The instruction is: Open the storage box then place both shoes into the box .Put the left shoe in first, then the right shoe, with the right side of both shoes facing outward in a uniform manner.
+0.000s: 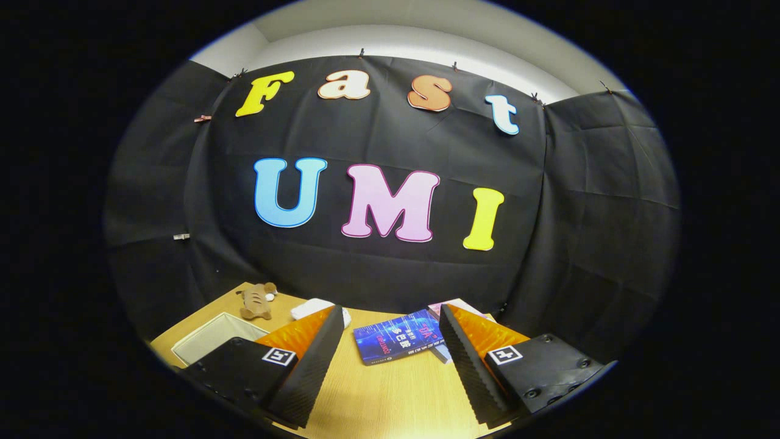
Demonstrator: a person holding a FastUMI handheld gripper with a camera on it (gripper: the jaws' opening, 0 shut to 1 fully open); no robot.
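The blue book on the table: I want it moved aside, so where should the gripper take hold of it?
Judging by its pose, take the blue book by its near long edge, coming in low from the front. It lies flat on the wooden table, resting partly on another book. The gripper is open, nothing between its fingers.

We see the gripper [390,317] held level above the table [390,396], its fingers [311,366] spread wide apart, nothing between them, tips clear of everything and pointing toward the back wall.
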